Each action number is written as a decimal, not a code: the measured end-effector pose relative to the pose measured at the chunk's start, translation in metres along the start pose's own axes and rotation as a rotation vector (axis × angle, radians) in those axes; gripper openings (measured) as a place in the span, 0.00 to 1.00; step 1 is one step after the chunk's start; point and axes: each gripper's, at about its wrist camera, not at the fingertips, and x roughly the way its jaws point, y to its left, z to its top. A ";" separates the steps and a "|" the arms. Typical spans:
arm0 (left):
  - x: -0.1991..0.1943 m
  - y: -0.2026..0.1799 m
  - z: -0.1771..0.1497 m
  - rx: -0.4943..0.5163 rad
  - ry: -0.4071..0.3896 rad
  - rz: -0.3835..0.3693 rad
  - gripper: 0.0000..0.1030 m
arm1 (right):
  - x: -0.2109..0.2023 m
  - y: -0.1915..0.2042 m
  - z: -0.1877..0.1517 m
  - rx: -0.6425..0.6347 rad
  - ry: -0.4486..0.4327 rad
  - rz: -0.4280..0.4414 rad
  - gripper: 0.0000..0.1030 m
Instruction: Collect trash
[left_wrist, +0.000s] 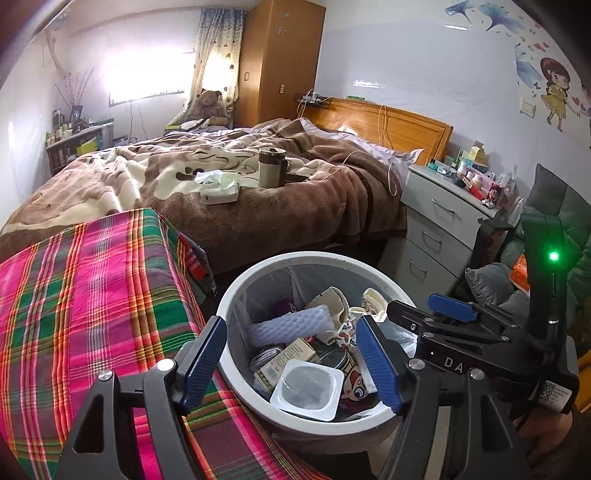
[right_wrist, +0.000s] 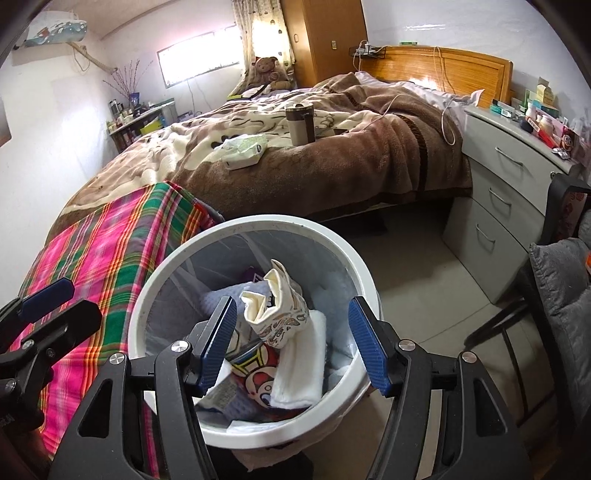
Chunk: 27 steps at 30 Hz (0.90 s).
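We hold both grippers over the bin (right_wrist: 364, 280), which stands on the floor between the plaid cloth (left_wrist: 85, 295) and the drawers (left_wrist: 432, 221), with the bed (left_wrist: 258, 192) beyond. The bin is already well filled, so we judge most of the collecting near it done.

The left gripper (left_wrist: 291, 365) stands wide and empty above the bin's near rim. The right gripper (right_wrist: 293, 343) is also wide, nothing pressed between its pads, directly above the crumpled paper cup (right_wrist: 280, 314).

The trash looks light. The foam sheet (left_wrist: 290, 325) is soft and will squash. The paper cup is crushed and thin; its folded edge seems the best hold. The plastic tub (left_wrist: 308, 391) is stiff but slick, best pinched at its rim. The printed can (right_wrist: 258, 376) is rigid and may roll.

On the bed lie a tissue pack (left_wrist: 219, 188) and a tumbler (left_wrist: 271, 166), well apart from the bin; the pack is soft and easily taken across its width.

Room is tight on the left, where cloth touches the bin; the right has open floor before the chair (right_wrist: 554, 295).
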 end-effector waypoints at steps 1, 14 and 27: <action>-0.001 0.000 0.000 0.000 -0.001 0.000 0.70 | -0.002 0.001 0.000 -0.001 -0.007 0.002 0.63; -0.059 0.022 -0.025 -0.042 -0.063 0.143 0.70 | -0.039 0.031 -0.019 -0.027 -0.106 0.081 0.63; -0.129 0.052 -0.062 -0.123 -0.126 0.251 0.70 | -0.080 0.071 -0.049 -0.093 -0.200 0.161 0.62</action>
